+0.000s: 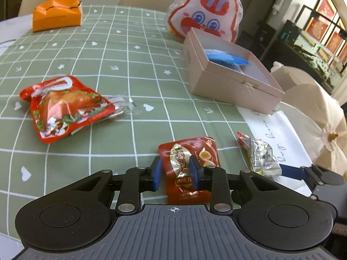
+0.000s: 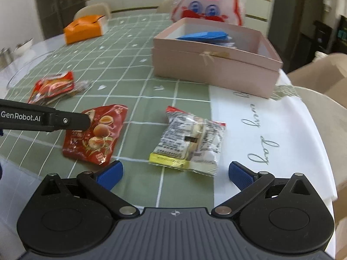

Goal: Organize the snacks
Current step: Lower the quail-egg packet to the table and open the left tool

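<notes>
My left gripper (image 1: pixel 176 174) is shut on a dark red quail-egg snack pack (image 1: pixel 188 169), which lies on the green checked tablecloth (image 1: pixel 121 60); the pack also shows in the right wrist view (image 2: pixel 95 134) with the left gripper's finger over it. My right gripper (image 2: pixel 174 174) is open, just short of a clear and yellow snack pack (image 2: pixel 190 143), also seen in the left wrist view (image 1: pixel 260 156). A red chicken snack pack (image 1: pixel 65 108) lies to the left. An open pink box (image 1: pixel 229 73) holds a blue packet (image 1: pixel 225 58).
A rabbit-face bag (image 1: pixel 206 10) stands behind the pink box. An orange box (image 1: pixel 56 15) sits at the far left of the table. A white cloth with script (image 2: pixel 260 130) covers the right table edge. Chairs stand around the table.
</notes>
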`<state>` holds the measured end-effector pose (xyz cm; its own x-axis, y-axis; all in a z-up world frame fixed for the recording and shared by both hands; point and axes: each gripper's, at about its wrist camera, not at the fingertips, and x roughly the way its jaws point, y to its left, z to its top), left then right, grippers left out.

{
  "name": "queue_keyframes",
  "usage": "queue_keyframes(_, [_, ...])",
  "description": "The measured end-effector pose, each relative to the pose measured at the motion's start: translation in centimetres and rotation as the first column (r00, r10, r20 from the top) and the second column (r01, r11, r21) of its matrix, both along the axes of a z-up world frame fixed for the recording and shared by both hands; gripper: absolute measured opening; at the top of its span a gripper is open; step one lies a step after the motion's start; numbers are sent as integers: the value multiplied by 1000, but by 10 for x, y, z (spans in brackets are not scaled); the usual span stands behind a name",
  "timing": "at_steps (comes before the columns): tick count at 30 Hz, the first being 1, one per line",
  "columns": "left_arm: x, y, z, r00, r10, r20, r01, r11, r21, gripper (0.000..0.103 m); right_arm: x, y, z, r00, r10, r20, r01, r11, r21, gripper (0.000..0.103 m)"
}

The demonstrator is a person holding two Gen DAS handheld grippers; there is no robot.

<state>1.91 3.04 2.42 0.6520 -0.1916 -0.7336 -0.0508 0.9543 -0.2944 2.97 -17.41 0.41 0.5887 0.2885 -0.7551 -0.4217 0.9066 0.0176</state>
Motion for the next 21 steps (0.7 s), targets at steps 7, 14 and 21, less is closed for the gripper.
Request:
queue_keyframes(7, [-3, 11, -5, 1000, 0, -6, -1, 997, -83, 33, -3, 2, -3, 998, -39, 44, 38, 999, 17, 103])
queue_keyframes(14, [-4, -4, 10, 999, -37, -10, 37, 999, -26, 34, -9, 1, -7, 992, -72, 101, 68, 997, 42, 103])
queue_keyframes(21, [-4, -49, 28, 987, -159, -15, 159, 966, 205, 34, -26, -16, 21, 984, -90, 153, 93, 996, -13, 88])
